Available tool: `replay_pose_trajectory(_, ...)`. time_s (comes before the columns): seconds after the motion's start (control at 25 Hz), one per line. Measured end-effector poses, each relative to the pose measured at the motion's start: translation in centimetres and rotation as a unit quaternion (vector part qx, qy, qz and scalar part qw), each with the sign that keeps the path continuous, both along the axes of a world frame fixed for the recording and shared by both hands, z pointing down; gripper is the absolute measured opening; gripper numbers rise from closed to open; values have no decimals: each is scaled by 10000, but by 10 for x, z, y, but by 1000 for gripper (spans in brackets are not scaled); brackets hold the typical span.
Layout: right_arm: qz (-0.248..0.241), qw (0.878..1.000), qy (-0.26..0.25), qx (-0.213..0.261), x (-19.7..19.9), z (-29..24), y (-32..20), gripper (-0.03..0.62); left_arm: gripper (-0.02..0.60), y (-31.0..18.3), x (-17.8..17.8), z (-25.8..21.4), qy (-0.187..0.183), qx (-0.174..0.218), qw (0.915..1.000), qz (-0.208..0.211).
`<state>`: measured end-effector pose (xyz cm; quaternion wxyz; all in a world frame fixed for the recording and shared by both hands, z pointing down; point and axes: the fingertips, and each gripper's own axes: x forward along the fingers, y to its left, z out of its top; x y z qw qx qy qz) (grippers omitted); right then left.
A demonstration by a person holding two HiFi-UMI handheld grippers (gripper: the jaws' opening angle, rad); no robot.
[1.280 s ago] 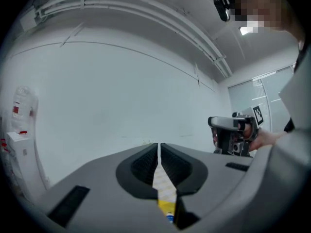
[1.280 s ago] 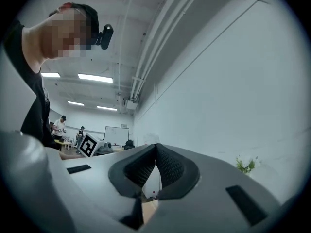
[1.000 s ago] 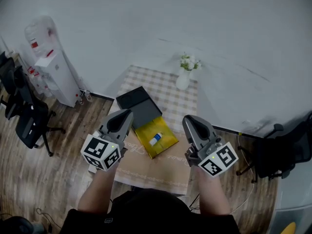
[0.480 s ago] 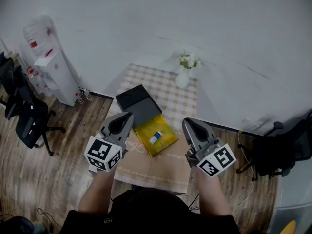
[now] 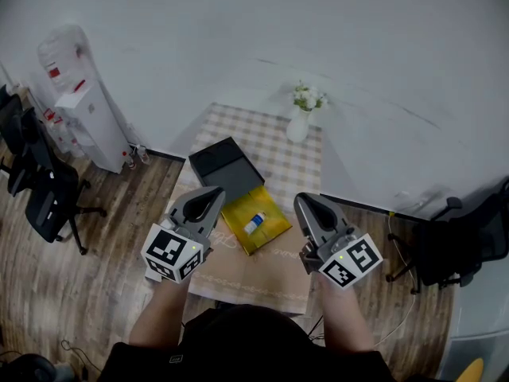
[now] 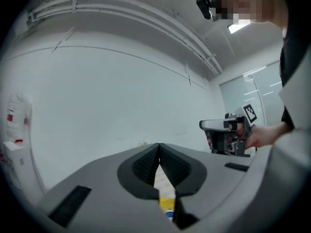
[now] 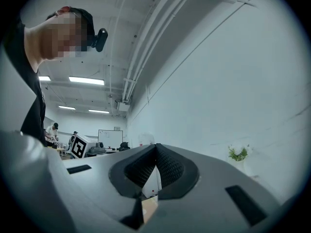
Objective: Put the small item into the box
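A small white bottle with a blue cap (image 5: 254, 224) lies inside a yellow box (image 5: 269, 231) on the table. My left gripper (image 5: 213, 193) hovers just left of the yellow box, its jaws shut with nothing between them. My right gripper (image 5: 303, 201) hangs to the right of the box, also shut and empty. In the left gripper view the shut jaws (image 6: 159, 147) meet, and a strip of the yellow box (image 6: 166, 199) shows below them. The right gripper view shows its pads (image 7: 155, 147) closed together.
A black box (image 5: 216, 159) with a grey part (image 5: 240, 185) sits behind the yellow one. A white vase of flowers (image 5: 300, 126) stands at the far edge of the checkered cloth (image 5: 278, 153). Brown paper (image 5: 254, 273) covers the near table. A water dispenser (image 5: 91, 122) and office chairs (image 5: 48, 189) stand to the left.
Both grippers have drifted slightly inward toward the yellow box. The bottle and boxes have not moved.
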<state>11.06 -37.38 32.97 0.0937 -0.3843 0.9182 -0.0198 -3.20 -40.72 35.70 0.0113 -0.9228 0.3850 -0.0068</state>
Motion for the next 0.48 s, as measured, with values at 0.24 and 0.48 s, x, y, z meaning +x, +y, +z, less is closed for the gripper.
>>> replay_pose_trajectory(0.24,-80,10000,-7,-31,-6,1,2,35,14,-2,3,-2,-17,159,9998,-97)
replay_pose_trajectory(0.48,-72,9999,-67,-68,-7,-1,2,35,14,-2,6,-3,-111,212,9997,-18)
